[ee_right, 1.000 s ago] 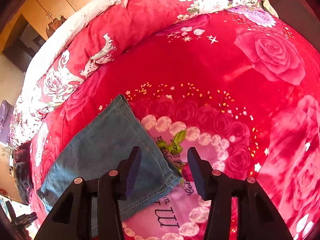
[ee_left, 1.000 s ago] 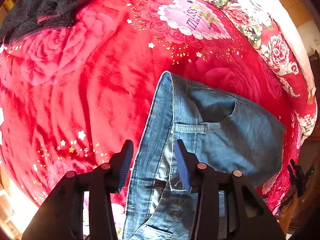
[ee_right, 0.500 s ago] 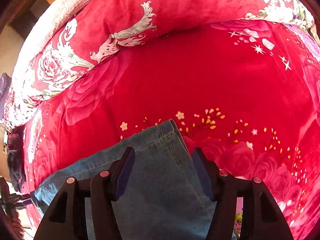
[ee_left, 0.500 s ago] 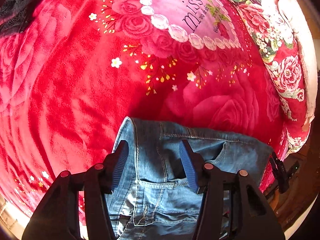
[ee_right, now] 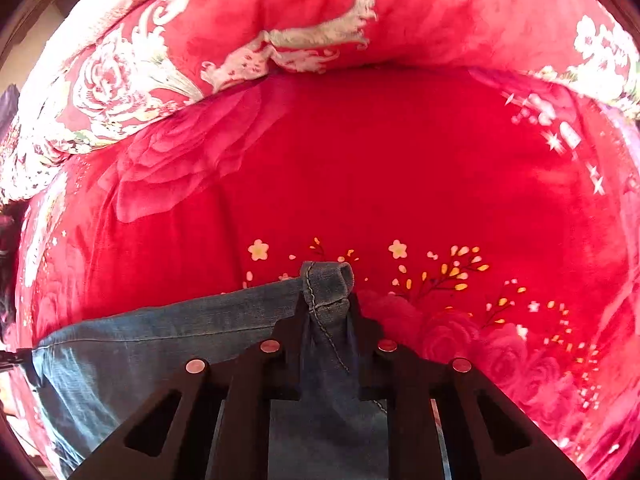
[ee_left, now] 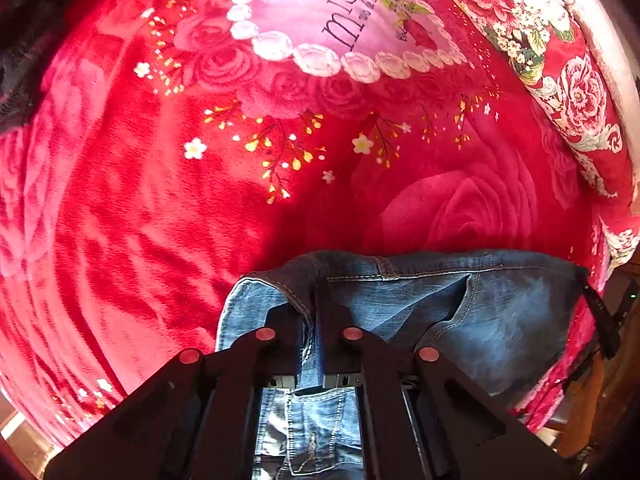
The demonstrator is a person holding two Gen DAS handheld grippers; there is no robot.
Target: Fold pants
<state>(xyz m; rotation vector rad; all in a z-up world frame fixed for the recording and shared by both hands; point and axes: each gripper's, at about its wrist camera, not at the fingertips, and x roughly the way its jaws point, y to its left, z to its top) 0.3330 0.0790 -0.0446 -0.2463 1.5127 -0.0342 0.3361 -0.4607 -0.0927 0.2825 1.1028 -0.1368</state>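
Left wrist view, left gripper (ee_left: 313, 320) clamping jeans (ee_left: 460, 312) waistband, right wrist view, right gripper (ee_right: 326, 312) pinching hem

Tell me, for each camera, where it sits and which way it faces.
Left wrist: mounted on the left gripper, looking forward along its black jaws at the waistband end of the blue denim pants on the red rose-print plush blanket; jaws shut on denim.
Right wrist: mounted on the right gripper, facing the blanket's raised flowered border; jaws clamp a hemmed corner of the pants.
Shared: the pants and blanket; neither shows the person's hands.
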